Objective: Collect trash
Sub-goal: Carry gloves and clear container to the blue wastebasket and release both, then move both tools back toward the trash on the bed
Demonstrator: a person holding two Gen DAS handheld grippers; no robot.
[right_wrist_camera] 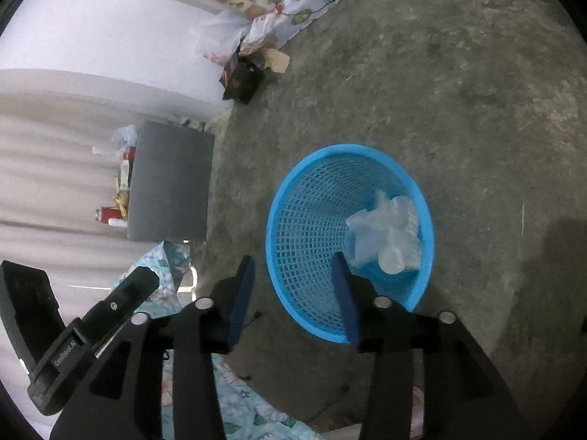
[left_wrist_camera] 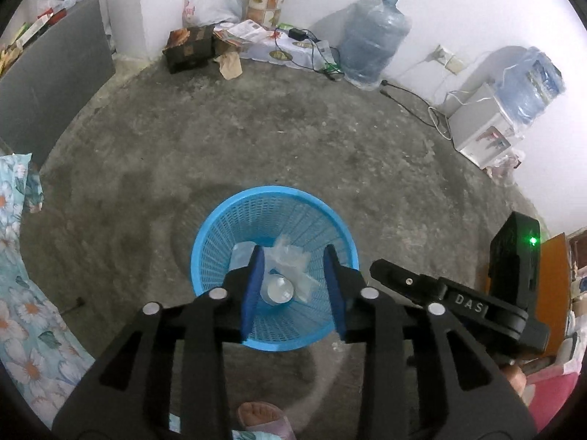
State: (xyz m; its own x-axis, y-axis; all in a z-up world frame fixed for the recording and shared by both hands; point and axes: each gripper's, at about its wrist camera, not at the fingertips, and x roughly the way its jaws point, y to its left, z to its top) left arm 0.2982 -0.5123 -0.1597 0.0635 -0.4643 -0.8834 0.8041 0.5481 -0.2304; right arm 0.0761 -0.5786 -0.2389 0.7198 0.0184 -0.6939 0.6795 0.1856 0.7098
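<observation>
Overhead, both the left gripper and the right gripper, marked "DAS", gaped wide and empty above the blue basket.

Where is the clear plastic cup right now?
The cup lies at the bottom of the blue basket beside crumpled plastic, framed between the open left gripper.

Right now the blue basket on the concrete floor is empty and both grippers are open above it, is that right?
Not empty. The blue basket holds crumpled clear plastic and a small cup, seen best in the right wrist view. It does stand on the concrete floor, with the left gripper and right gripper open above it.
</observation>
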